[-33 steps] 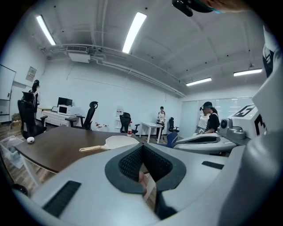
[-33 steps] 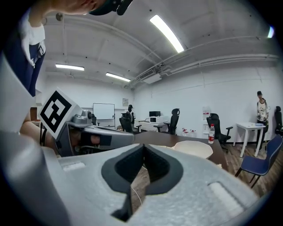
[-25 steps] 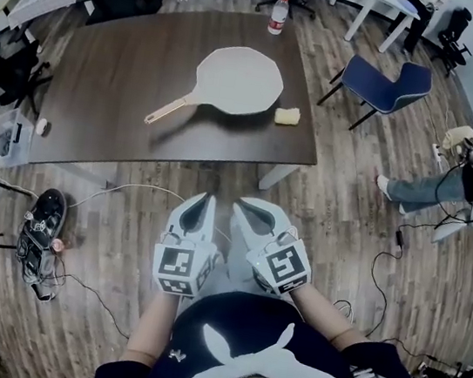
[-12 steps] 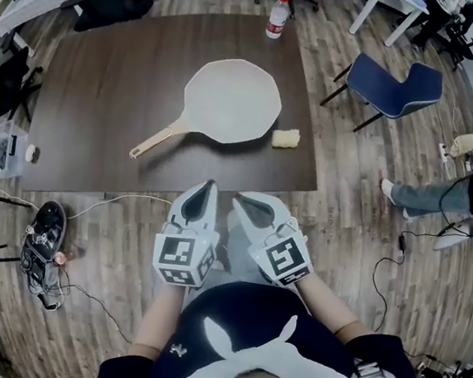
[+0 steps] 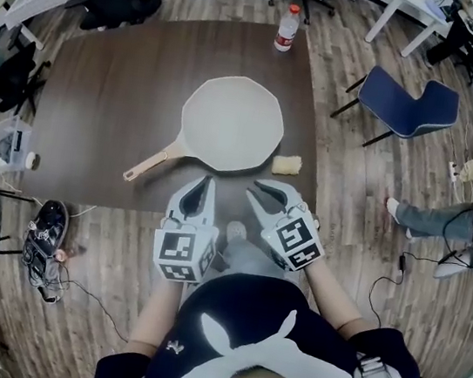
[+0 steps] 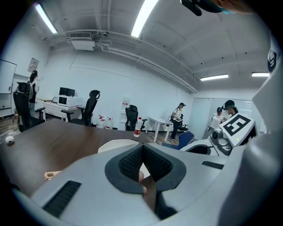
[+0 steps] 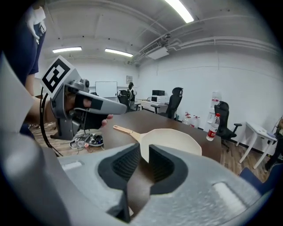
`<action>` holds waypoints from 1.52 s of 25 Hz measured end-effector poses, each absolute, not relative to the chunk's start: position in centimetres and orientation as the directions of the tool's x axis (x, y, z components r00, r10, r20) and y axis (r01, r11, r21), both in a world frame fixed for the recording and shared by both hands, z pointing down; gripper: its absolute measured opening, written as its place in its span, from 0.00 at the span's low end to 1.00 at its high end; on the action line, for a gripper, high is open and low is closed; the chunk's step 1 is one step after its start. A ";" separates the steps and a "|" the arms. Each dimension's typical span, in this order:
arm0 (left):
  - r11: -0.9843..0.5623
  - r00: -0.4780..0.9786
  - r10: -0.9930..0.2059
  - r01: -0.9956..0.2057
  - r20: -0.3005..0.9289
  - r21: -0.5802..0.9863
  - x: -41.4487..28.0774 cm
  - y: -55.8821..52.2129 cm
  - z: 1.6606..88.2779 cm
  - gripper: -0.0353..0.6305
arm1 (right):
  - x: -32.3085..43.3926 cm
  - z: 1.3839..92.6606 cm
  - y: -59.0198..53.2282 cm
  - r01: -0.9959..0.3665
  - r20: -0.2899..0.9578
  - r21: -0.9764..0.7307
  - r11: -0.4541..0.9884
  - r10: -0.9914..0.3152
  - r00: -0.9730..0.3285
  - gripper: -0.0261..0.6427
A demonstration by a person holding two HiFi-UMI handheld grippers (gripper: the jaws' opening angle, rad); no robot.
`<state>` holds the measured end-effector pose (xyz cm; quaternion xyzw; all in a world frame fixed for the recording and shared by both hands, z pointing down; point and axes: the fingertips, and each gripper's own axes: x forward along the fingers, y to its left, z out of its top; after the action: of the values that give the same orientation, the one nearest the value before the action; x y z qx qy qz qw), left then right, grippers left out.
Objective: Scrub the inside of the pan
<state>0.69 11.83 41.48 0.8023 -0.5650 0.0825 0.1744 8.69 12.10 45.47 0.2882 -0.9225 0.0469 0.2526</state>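
A cream pan (image 5: 232, 123) with a wooden handle (image 5: 147, 166) lies on the dark brown table (image 5: 101, 93). A yellow sponge (image 5: 287, 164) rests just right of the pan. Both grippers hover at the table's near edge, short of the pan. My left gripper (image 5: 205, 184) is shut and empty; its pads (image 6: 132, 161) meet at the tip. The jaws of my right gripper (image 5: 258, 192) are opening, with a narrow gap and nothing between them. In the right gripper view the pan (image 7: 170, 139) lies straight ahead beyond the jaws (image 7: 144, 154).
A water bottle (image 5: 286, 26) stands at the table's far edge. A blue chair (image 5: 404, 101) is at the right, with a seated person's legs (image 5: 431, 213) beyond it. Shoes and cables (image 5: 42, 238) lie on the wood floor at the left, near a box (image 5: 5, 145).
I have moved closer to the table, and both grippers now reach its near edge. The right gripper's jaws have parted. The pan and sponge have not moved.
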 end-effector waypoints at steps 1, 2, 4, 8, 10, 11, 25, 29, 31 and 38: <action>-0.285 0.331 -0.883 -0.941 0.333 0.180 0.5 11.2 41.4 0.06 | 8.9 46.1 11.4 -0.538 0.515 0.046 0.842 -0.482 -0.709 0.14; -0.272 0.316 -0.887 -0.947 0.337 0.170 0.3 10.6 41.3 0.06 | 9.2 46.8 10.8 -0.522 0.534 0.034 0.852 -0.457 -0.711 0.14; -0.252 0.292 -0.891 -0.955 0.348 0.156 0.3 9.9 41.7 0.06 | 10.0 48.2 9.8 -0.495 0.570 0.028 0.869 -0.420 -0.706 0.20; -0.204 0.248 -0.896 -0.967 0.368 0.154 0.2 9.0 42.6 0.06 | 12.8 51.4 7.4 -0.485 0.641 0.055 0.873 -0.403 -0.653 0.22; -0.192 0.237 -0.893 -0.970 0.383 0.152 -0.1 8.7 43.0 0.06 | 14.0 53.0 6.3 -0.497 0.675 0.049 0.867 -0.395 -0.623 0.22; -0.187 0.232 -0.891 -0.971 0.391 0.150 -0.4 8.6 43.2 0.06 | 14.4 53.9 5.8 -0.502 0.692 0.050 0.863 -0.392 -0.606 0.22; -0.205 0.277 -0.866 -0.956 0.417 0.209 0.5 5.4 44.3 0.06 | 18.3 64.7 2.5 -0.320 0.872 0.259 0.912 -0.363 -0.328 0.22; -0.217 0.286 -0.861 -0.954 0.420 0.205 0.6 4.1 44.5 0.06 | 19.0 66.6 1.7 -0.297 0.894 0.259 0.919 -0.344 -0.285 0.22; -0.214 0.282 -0.860 -0.956 0.425 0.200 0.4 3.6 44.8 0.06 | 19.1 67.6 1.4 -0.277 0.903 0.267 0.923 -0.340 -0.263 0.22; -0.205 0.274 -0.859 -0.958 0.432 0.200 -0.6 1.9 44.9 0.06 | 19.0 69.9 0.9 -0.359 0.918 0.193 0.913 -0.298 -0.263 0.21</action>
<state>-0.64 1.88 44.94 0.7679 -0.5917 0.1137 0.2177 19.05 0.86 69.93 0.2069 -0.7942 0.0270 0.5707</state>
